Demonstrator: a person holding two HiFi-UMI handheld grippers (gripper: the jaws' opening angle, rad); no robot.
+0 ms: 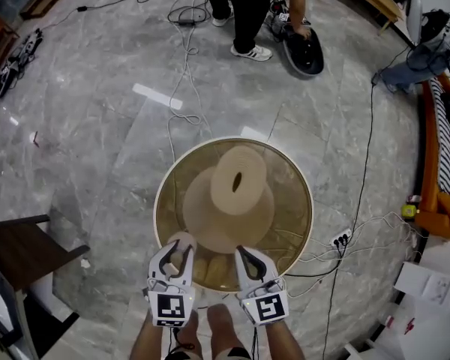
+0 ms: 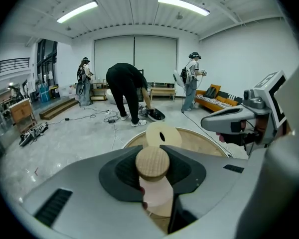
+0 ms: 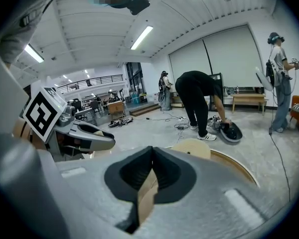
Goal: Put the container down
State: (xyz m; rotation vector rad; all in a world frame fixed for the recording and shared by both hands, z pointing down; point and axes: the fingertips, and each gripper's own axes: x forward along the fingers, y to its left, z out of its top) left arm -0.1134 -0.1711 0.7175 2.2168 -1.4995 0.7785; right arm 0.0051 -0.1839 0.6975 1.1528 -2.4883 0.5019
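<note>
My left gripper is shut on a small pale container with a round wooden lid. It is held over the near left rim of the round glass table. In the left gripper view the lid sits between the dark pads and the pale body hangs below them. My right gripper is shut on the thin near edge of a wide tan hat-shaped piece; that edge shows as a slim strip between the pads. A cream disc with a slot tops that piece.
A dark wooden chair stands at the left of the table. Cables and a power strip lie on the marble floor. A person bends over a black case beyond the table. An orange sofa is at the right.
</note>
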